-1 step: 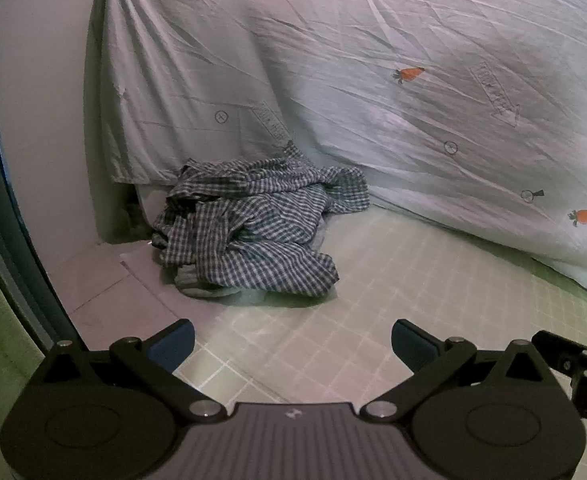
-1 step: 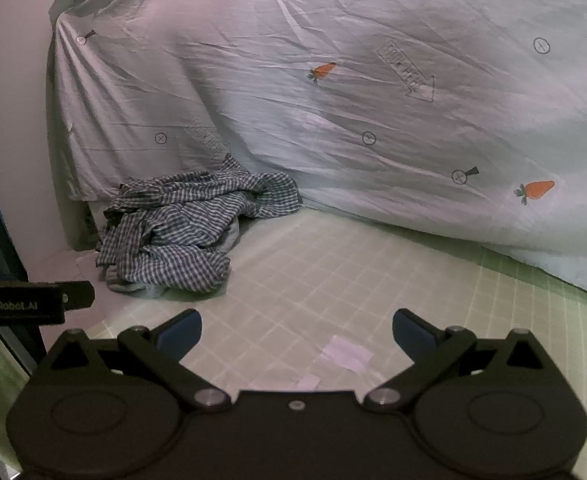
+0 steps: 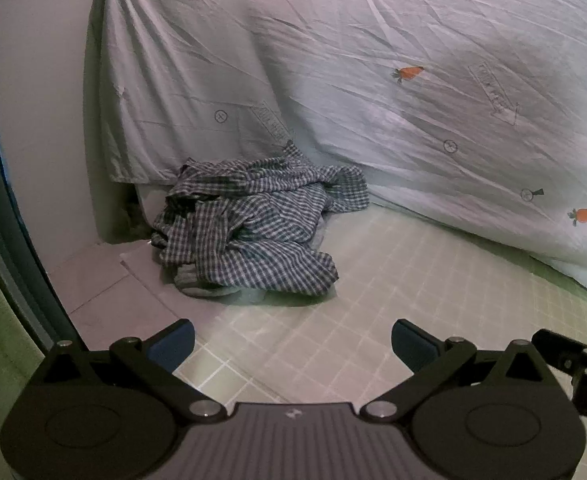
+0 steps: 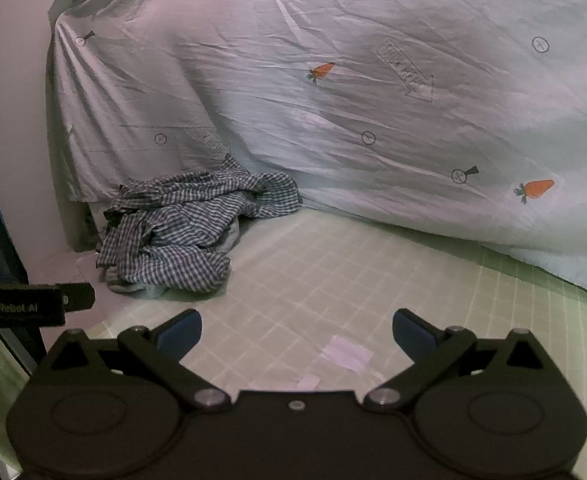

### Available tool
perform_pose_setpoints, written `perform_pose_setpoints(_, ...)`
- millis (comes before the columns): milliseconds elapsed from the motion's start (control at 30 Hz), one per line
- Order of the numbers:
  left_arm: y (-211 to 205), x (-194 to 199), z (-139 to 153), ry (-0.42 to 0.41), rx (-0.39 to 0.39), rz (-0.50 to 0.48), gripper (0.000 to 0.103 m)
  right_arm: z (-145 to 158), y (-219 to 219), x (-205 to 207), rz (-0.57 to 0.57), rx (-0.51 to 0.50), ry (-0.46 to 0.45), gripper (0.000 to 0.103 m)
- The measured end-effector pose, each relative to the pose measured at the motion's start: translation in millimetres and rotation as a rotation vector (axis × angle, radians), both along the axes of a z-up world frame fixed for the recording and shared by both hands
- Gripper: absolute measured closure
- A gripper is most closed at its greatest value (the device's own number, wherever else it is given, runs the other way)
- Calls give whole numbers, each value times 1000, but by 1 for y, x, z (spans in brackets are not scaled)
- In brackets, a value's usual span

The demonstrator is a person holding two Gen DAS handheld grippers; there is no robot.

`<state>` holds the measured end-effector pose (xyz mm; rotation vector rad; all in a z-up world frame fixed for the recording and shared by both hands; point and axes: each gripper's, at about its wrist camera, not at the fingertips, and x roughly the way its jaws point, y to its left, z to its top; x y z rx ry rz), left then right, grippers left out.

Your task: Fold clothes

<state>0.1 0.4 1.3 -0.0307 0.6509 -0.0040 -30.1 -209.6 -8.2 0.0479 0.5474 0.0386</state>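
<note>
Nothing's moved since the earlier frame. Checked shirt (image 3: 253, 224) sits crumpled at the far left, unfolded, all folding left. Left gripper (image 3: 293, 344) and right gripper (image 4: 297, 332) hang empty, jaws apart.

backdrop: white sheet (image 4: 373, 100) with carrot prints (image 4: 535, 189) | surface: pale green grid mat (image 4: 353, 280) | on mat: paper scraps (image 4: 347, 353)
</note>
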Motion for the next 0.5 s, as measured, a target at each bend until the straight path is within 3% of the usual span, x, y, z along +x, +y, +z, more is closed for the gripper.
perform_pose_setpoints(500, -6, -6, -4, -9, -4, -6, 0, -2, -6, -6, -7, 9, 13, 0)
